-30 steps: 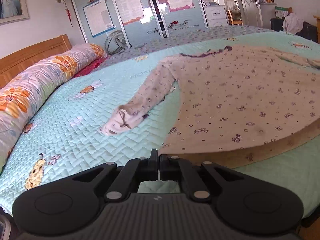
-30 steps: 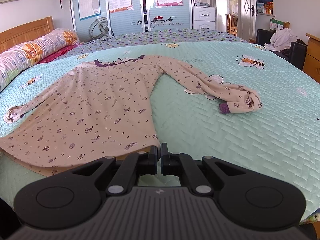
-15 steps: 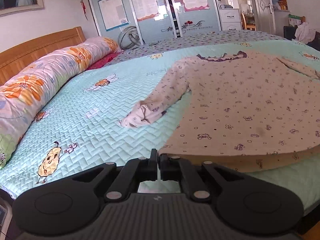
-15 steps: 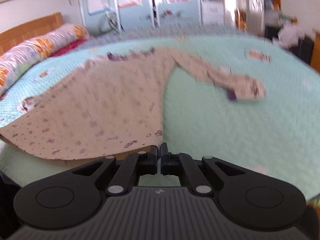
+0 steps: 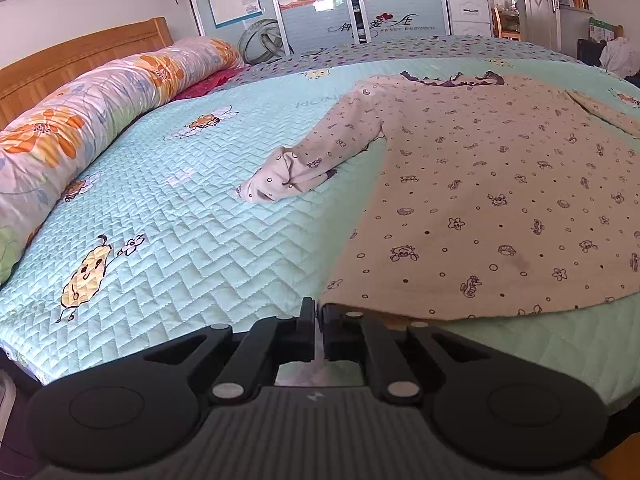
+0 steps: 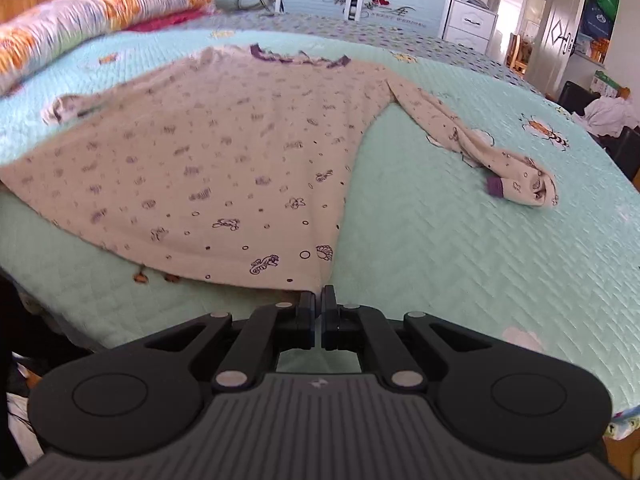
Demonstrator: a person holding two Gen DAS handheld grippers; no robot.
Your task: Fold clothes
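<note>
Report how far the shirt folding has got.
Done: shirt spread flat on the bed, no fold yet. In hand: left gripper and right gripper each shut at a hem corner. Left: both sleeves, then the body.

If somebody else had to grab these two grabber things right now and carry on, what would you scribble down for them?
Left gripper: jaws nearly together at the near left corner of the top's hem; the corner appears to run in between them.
Right gripper: jaws shut at the near right corner of the hem, apparently pinching it.
The long-sleeved printed top lies spread on the green quilted bedspread, purple collar at the far end, near hem a little lifted.
Left sleeve and right sleeve both lie stretched out to the sides, cuffs bunched.
Done: top laid out.
Left: every fold; probably sleeves in, then hem towards collar.
</note>
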